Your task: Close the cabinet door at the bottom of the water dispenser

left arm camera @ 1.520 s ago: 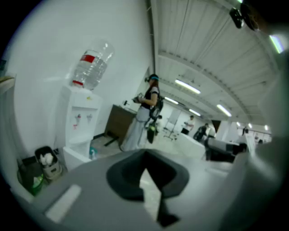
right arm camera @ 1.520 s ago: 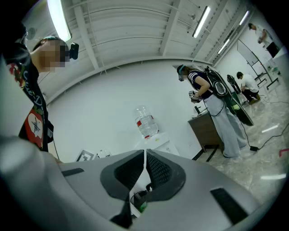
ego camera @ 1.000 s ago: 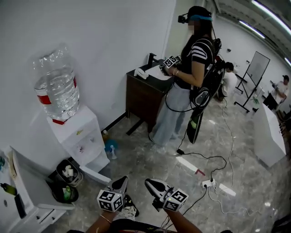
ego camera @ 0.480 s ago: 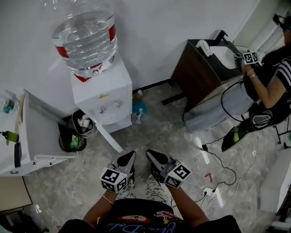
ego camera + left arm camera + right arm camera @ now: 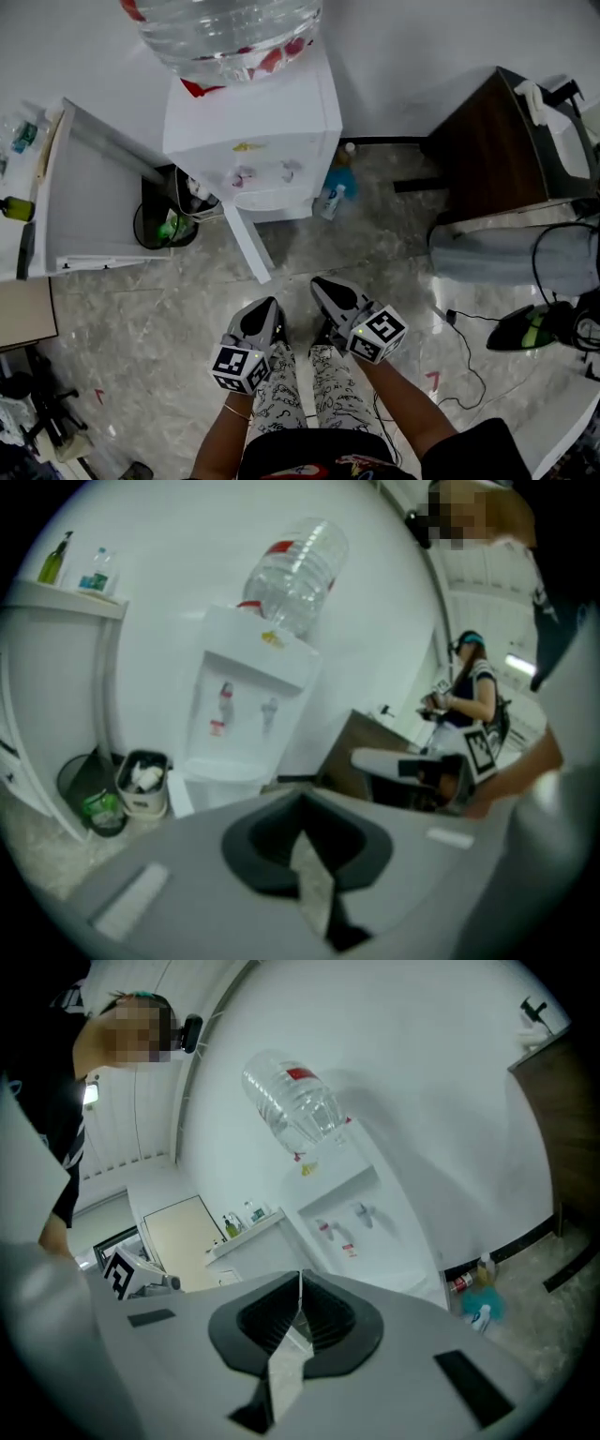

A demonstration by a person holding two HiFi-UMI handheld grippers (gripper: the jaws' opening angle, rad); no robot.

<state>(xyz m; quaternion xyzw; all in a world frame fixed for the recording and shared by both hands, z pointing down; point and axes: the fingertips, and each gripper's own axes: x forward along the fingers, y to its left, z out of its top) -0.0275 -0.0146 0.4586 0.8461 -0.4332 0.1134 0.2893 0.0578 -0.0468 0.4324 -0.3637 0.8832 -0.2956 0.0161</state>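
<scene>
The white water dispenser (image 5: pixel 253 122) stands against the wall with a clear bottle (image 5: pixel 225 28) on top. Its bottom cabinet door (image 5: pixel 246 242) is swung open, and the thin white panel points out over the floor toward me. My left gripper (image 5: pixel 267 305) and right gripper (image 5: pixel 322 284) hover side by side just short of the door's free edge, both shut with nothing held. The left gripper view shows the dispenser (image 5: pixel 248 714) ahead beyond the closed left gripper (image 5: pixel 302 832). In the right gripper view the dispenser (image 5: pixel 347 1222) appears beyond the closed right gripper (image 5: pixel 300 1283).
A white counter cabinet (image 5: pixel 94 206) stands left of the dispenser, with a black bin (image 5: pixel 155 230) and a small waste basket (image 5: pixel 194 192) between them. Cleaner bottles (image 5: pixel 336 187) sit at its right foot. A brown cabinet (image 5: pixel 497 150) and floor cables (image 5: pixel 459 347) lie right. Another person (image 5: pixel 464 696) stands beyond.
The head view has swung down and closer, so the dispenser now sits straight ahead. Both grippers have come nearer the open door and stay shut.
</scene>
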